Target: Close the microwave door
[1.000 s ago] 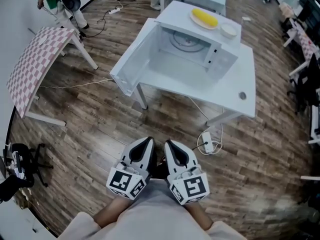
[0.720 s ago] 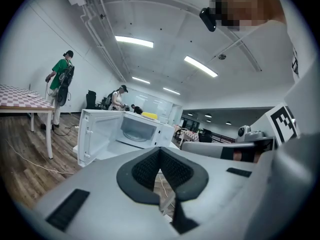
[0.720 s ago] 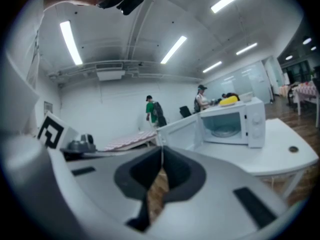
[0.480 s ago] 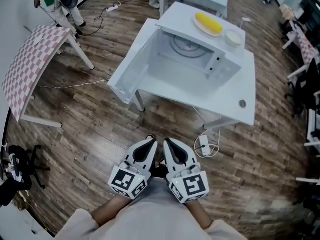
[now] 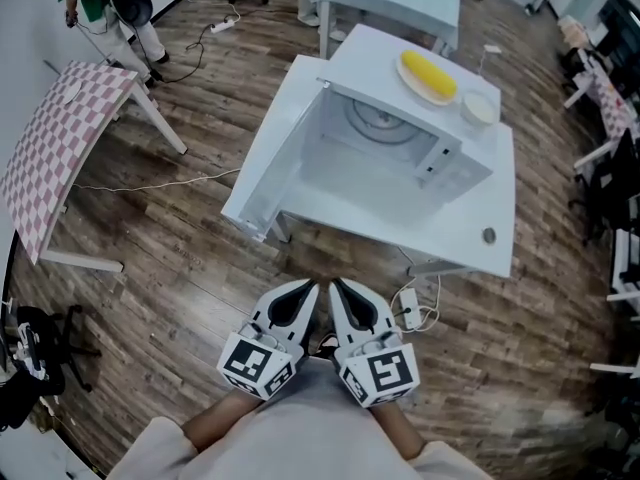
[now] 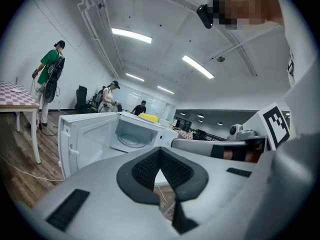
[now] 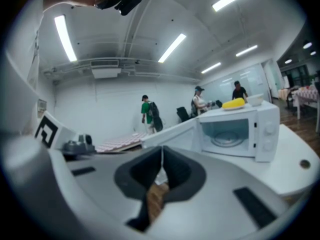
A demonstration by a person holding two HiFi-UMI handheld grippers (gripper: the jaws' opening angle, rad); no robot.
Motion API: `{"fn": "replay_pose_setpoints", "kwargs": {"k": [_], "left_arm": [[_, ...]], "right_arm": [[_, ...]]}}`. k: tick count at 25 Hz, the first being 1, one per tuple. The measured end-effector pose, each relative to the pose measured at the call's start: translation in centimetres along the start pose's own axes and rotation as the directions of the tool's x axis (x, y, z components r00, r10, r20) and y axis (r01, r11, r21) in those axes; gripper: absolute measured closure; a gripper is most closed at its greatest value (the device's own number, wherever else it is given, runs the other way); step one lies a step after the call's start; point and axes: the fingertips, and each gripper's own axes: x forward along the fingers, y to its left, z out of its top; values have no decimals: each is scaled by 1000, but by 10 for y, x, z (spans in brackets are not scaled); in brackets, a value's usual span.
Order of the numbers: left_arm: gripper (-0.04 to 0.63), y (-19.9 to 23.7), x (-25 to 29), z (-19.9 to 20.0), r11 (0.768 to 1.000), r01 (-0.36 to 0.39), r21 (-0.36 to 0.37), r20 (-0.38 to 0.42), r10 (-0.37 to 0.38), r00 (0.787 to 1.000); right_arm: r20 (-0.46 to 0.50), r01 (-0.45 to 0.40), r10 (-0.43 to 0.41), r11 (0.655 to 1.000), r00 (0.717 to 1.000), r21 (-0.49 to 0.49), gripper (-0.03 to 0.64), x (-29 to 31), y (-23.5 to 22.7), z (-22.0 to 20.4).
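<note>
Left hand-held gripper (image 5: 306, 290) and right hand-held gripper (image 5: 338, 288) are hovering pinched together, empty; microwave door (image 5: 272, 160) is hanging open ahead.

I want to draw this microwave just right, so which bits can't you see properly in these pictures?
Microwave door: its outside faces away in the head view.
Microwave dials: too small and blurred in the right gripper view.
White bowl: too small in the head view to see inside.
Yellow food: too small to name.
Table: its top hides whatever is beneath, head view.
</note>
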Motion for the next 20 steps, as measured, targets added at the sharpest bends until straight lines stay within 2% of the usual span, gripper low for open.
{"fn": "replay_pose_setpoints", "kwargs": {"k": [12, 16, 20], "left_arm": [[575, 68, 1, 48, 998, 20, 62, 50, -23, 999], [577, 87, -8, 53, 998, 21, 64, 54, -25, 998], [577, 112, -21, 57, 999, -9, 47, 59, 6, 998]], "right_arm": [[52, -14, 16, 999, 999, -33, 594, 74, 21, 28], [60, 10, -8, 1000, 998, -28, 594, 87, 25, 28], [53, 22, -20, 999, 998, -24, 594, 98, 27, 25]]}}
